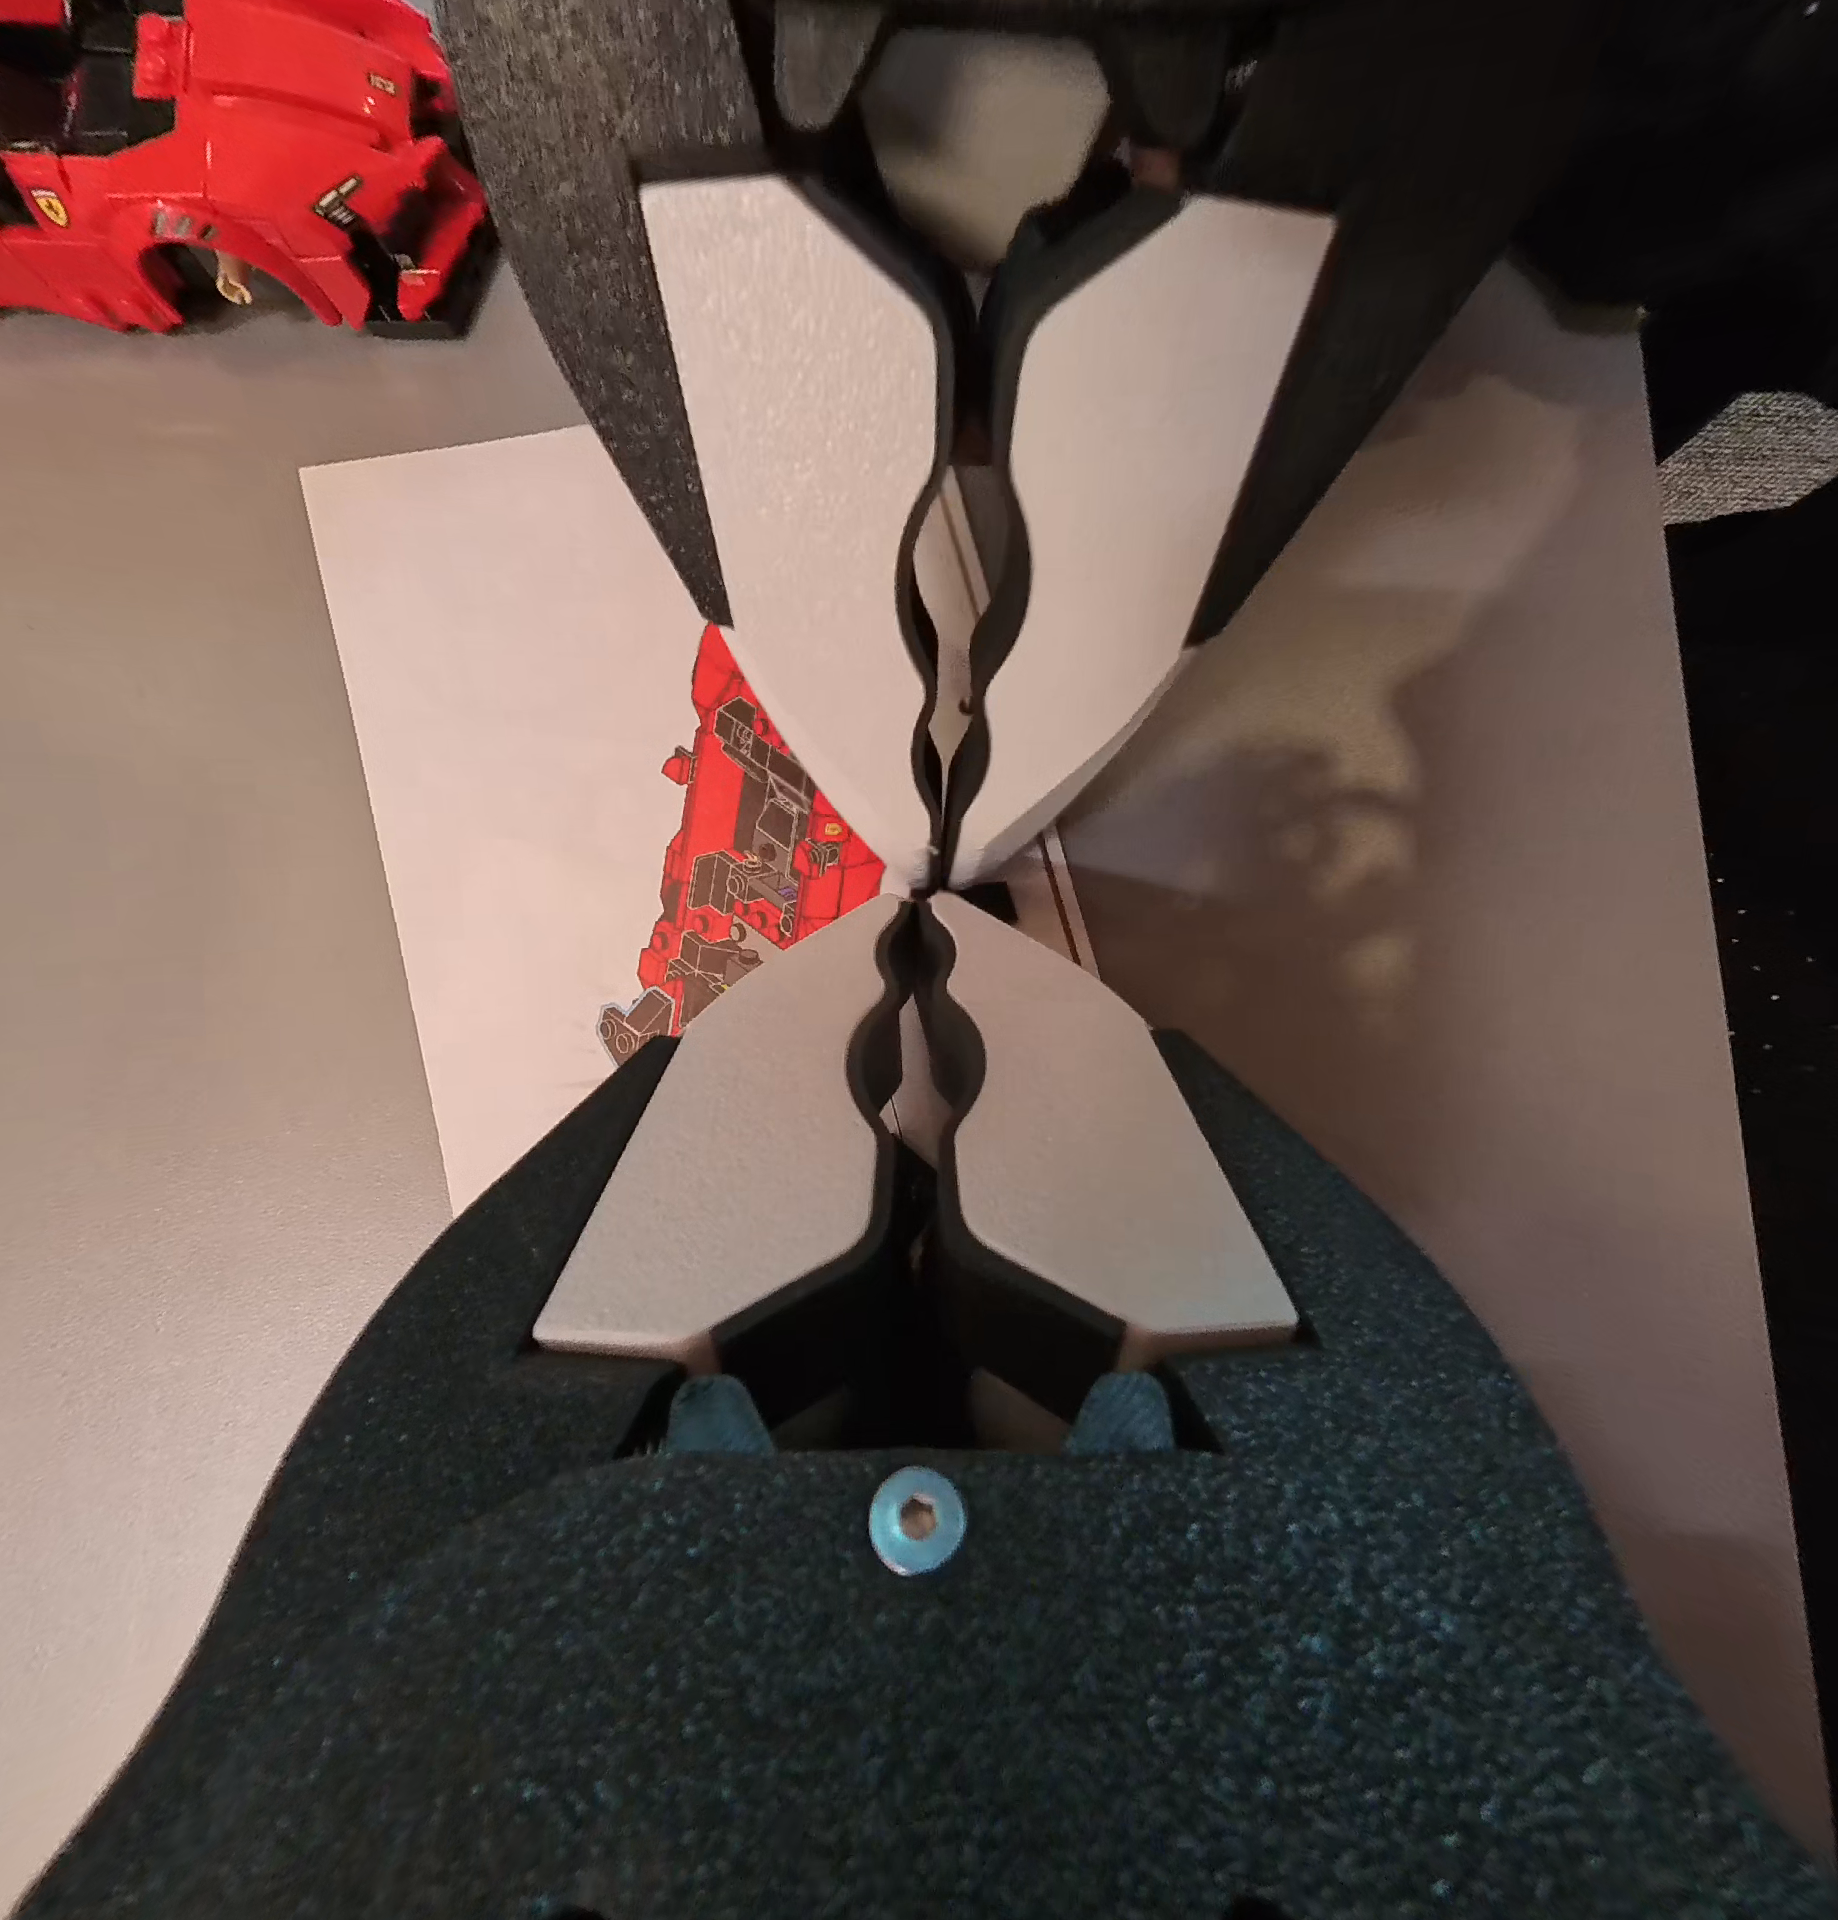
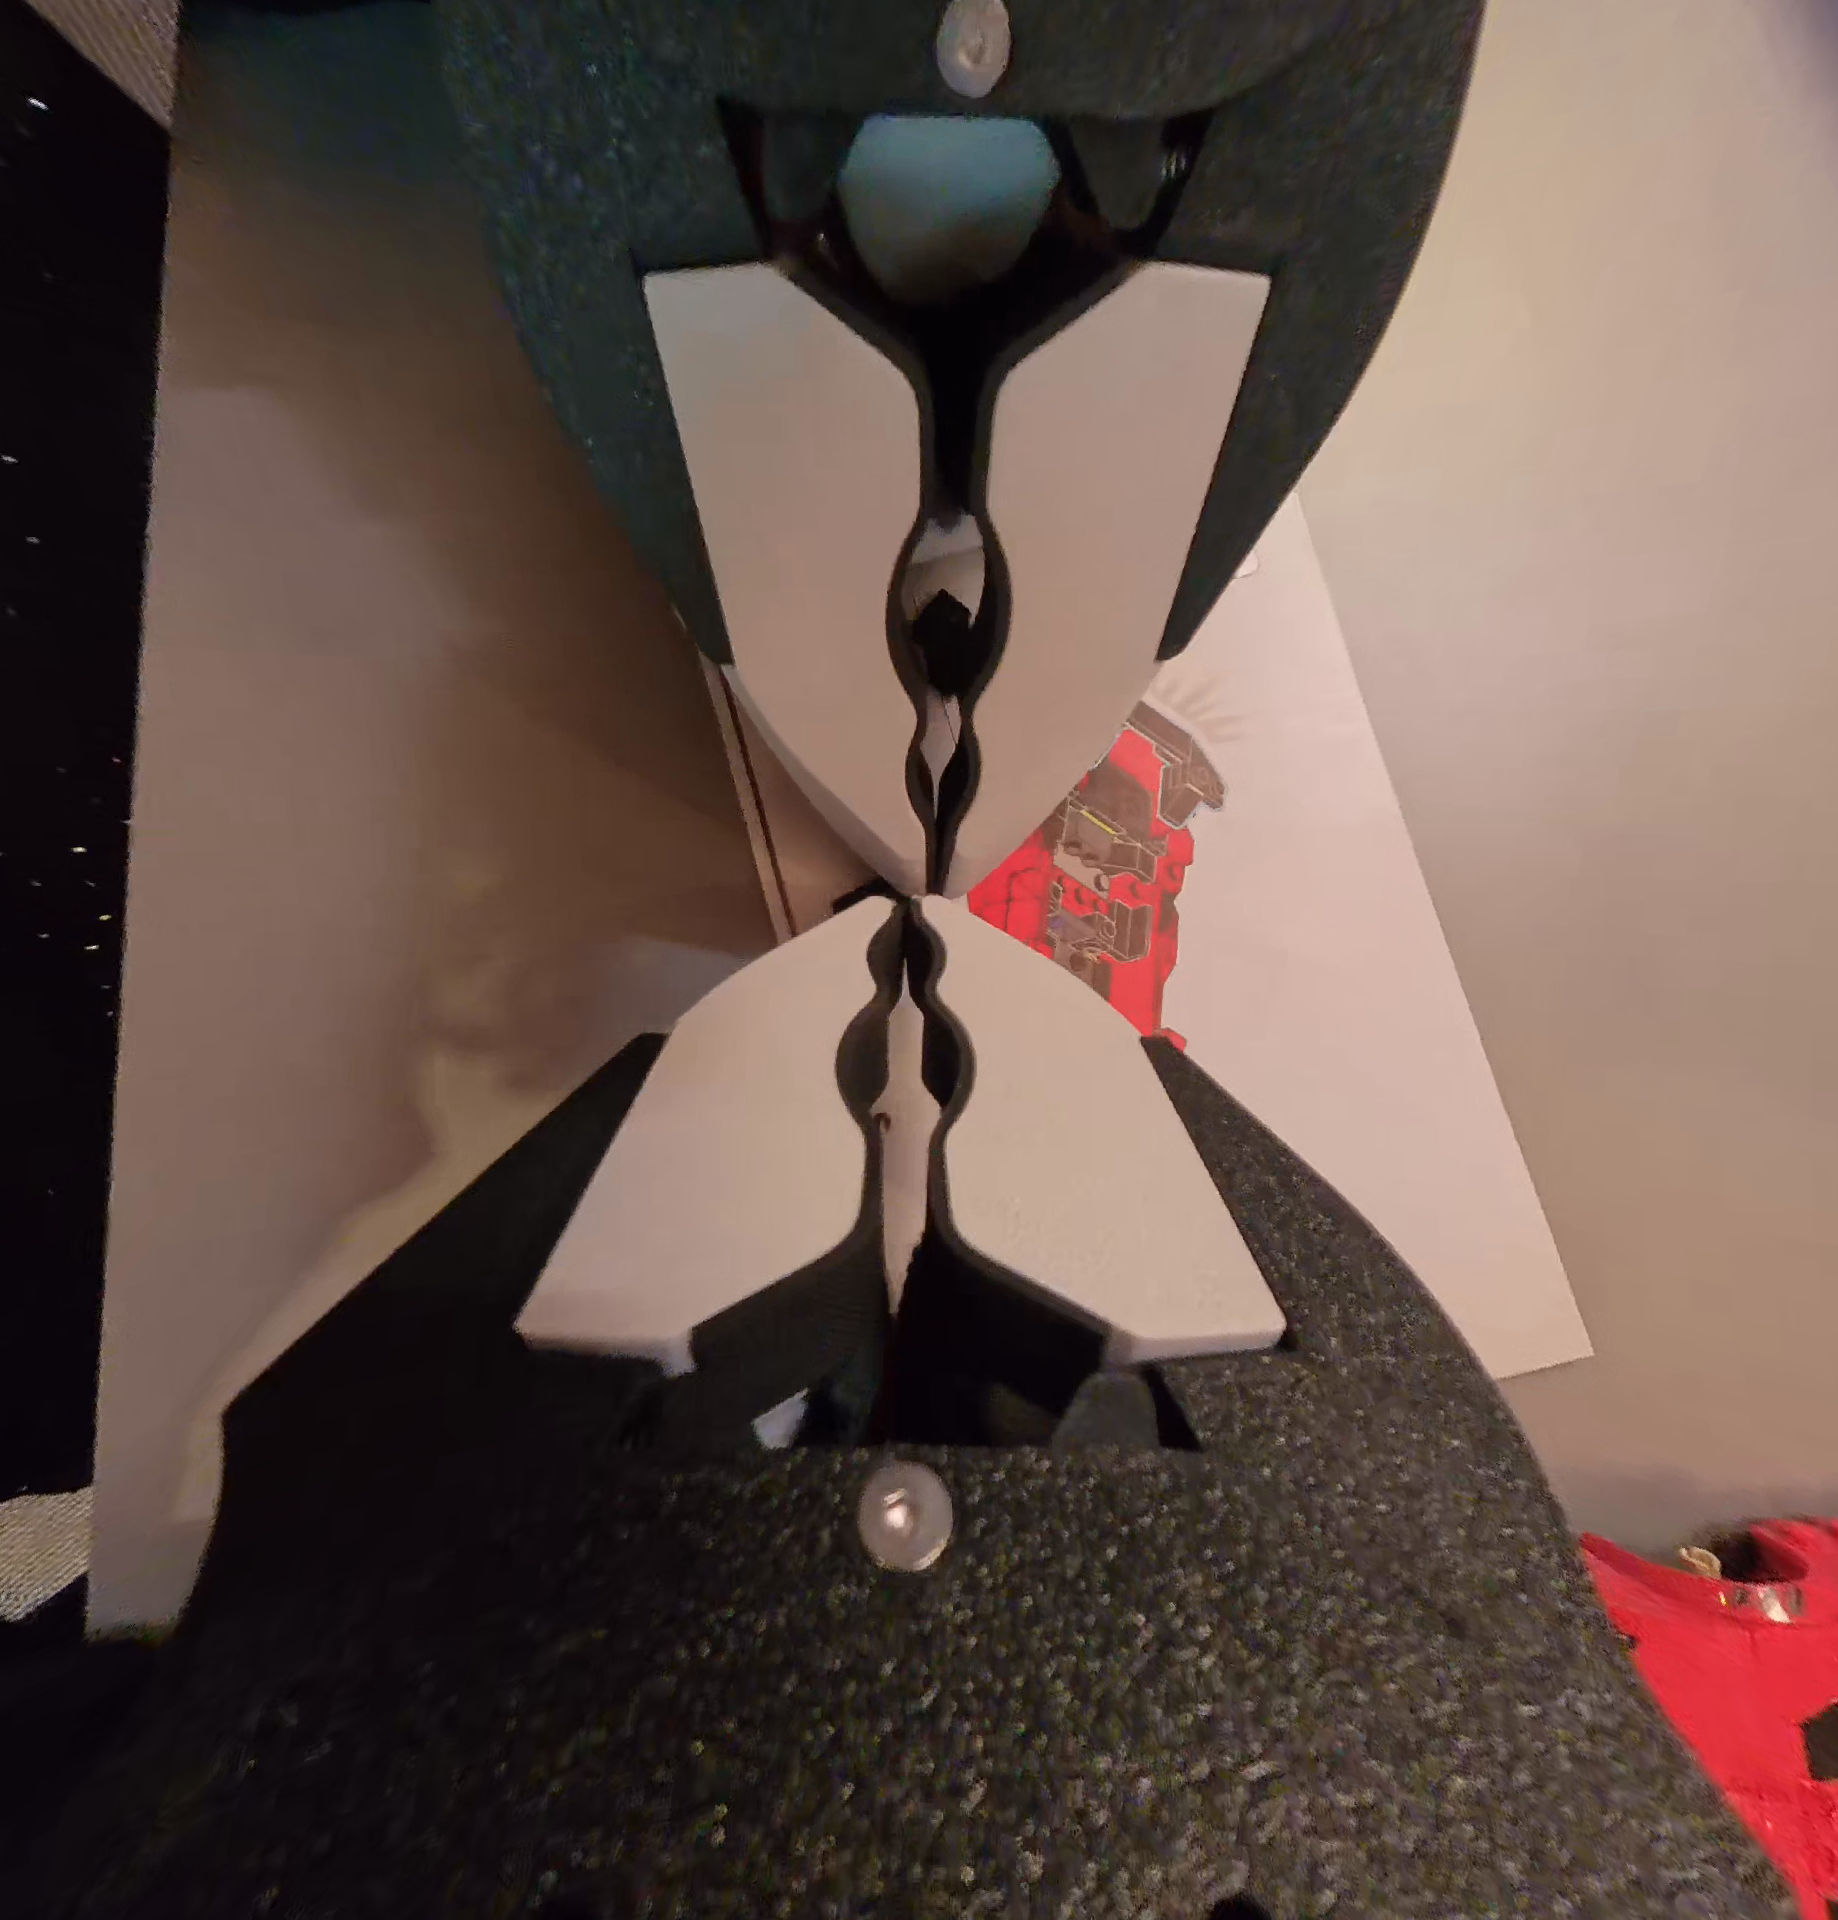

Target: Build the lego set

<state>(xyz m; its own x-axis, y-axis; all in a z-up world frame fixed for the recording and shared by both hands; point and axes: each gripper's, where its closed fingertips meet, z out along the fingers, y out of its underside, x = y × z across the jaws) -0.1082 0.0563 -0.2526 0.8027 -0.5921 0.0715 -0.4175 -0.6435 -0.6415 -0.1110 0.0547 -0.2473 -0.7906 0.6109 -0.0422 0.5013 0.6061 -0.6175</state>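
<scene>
An open instruction booklet (image 1: 499, 727) lies on the grey table (image 1: 115, 935), showing a drawing of a red car build. One page (image 1: 1362, 935) is lifted and curves up to the fingertips. My left gripper (image 1: 920, 904) is shut, with a thin white strip of that page between its pads. My right gripper (image 1: 936, 868) comes in from the opposite side, tip to tip with it. In the right wrist view my right gripper (image 2: 910, 904) is shut on the same page (image 2: 427, 831), with the left gripper (image 2: 936, 883) facing it above the booklet (image 2: 1310, 1039).
A partly built red lego car (image 1: 198, 177) stands on the table beyond the booklet; it also shows at the lower right of the right wrist view (image 2: 1746, 1683). The table edge and dark floor (image 1: 1777, 935) lie just past the lifted page. My two grippers' fingertips are within a few centimetres of each other. My right gripper's tips are some 15 cm from the partly built red lego car (image 1: 198, 177). The right camera catches it too, in the right wrist view (image 2: 1742, 1663).
</scene>
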